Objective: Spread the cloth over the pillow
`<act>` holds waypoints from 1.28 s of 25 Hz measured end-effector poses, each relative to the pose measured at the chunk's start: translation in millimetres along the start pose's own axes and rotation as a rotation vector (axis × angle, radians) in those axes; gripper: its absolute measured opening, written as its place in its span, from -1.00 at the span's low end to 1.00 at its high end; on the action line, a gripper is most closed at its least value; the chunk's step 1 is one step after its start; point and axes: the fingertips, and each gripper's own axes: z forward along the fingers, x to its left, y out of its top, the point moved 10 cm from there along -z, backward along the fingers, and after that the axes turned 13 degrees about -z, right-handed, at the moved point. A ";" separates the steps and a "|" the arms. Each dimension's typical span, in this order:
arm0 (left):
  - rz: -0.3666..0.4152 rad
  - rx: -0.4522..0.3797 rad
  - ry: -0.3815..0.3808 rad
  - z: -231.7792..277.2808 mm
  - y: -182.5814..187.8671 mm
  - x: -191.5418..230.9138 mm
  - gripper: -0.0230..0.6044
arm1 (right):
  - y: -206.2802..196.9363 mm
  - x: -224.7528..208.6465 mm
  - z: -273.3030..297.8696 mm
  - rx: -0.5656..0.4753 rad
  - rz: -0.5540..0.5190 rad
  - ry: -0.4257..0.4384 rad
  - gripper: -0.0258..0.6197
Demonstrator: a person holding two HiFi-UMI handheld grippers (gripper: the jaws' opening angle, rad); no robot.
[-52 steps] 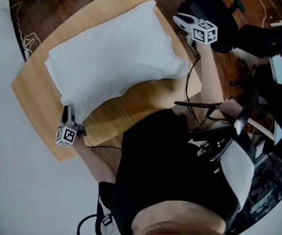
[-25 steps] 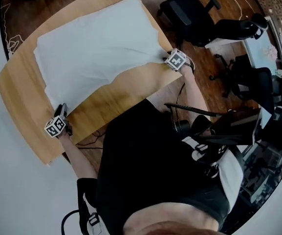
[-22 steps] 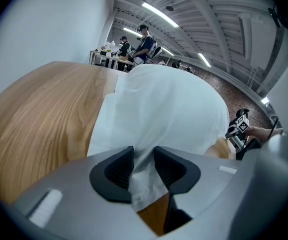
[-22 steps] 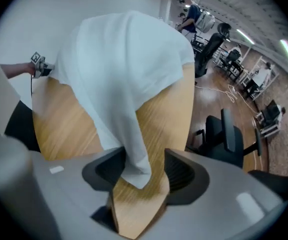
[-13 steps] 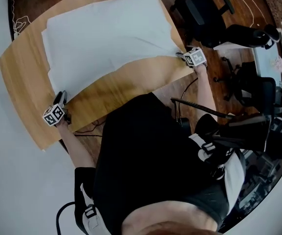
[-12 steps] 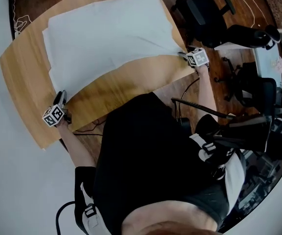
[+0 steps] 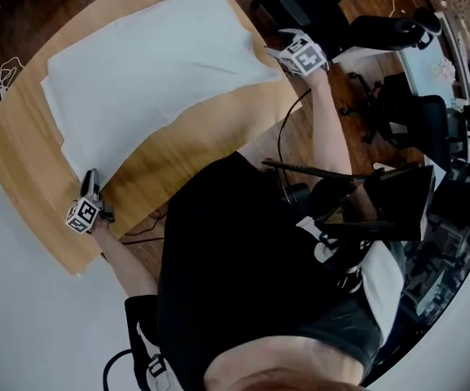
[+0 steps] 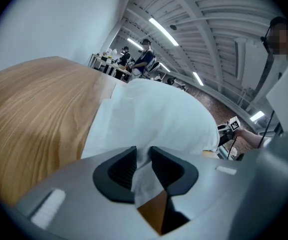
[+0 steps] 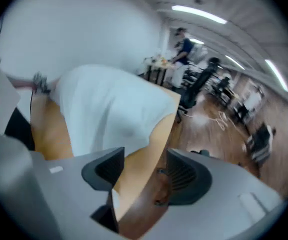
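With the white cloth spread flat on the light wooden table, my left tongs, just tightened, pinch its corner, and my right tongs, just narrowed, gape empty at upper right, so next, I judge, the left lets go.

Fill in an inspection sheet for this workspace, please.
Surface: wooden table, bare along near edge.
Job's things: white cloth spread across table; pillow hidden beneath.
Clutter: nothing seen.
Grippers: left claw just closing, pinching cloth corner; right claw clear of cloth, apart, just closing slightly, nothing between.
Cables: black cable trails from right claw.
Surroundings: black office chair beyond table.
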 end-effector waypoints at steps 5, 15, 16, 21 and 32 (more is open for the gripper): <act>-0.001 0.060 0.062 8.4 0.2 0.3 -0.62 | 25.9 1.0 82.5 0.199 -0.561 0.197 -0.31; 0.009 0.084 0.167 14.8 -5.6 4.9 -0.58 | 17.2 -28.2 120.2 0.074 -0.471 0.173 -0.89; 0.010 0.080 0.164 14.1 -5.1 4.6 -0.58 | 15.4 -28.7 120.7 0.064 -0.446 0.169 -0.84; -0.038 0.012 0.100 -4.0 -7.9 10.2 -0.59 | -30.3 -59.7 95.6 0.131 -0.238 0.043 -0.56; 0.134 -0.133 -0.122 9.1 62.7 -40.5 -0.67 | 9.2 4.8 67.0 -0.003 -0.003 0.255 -0.83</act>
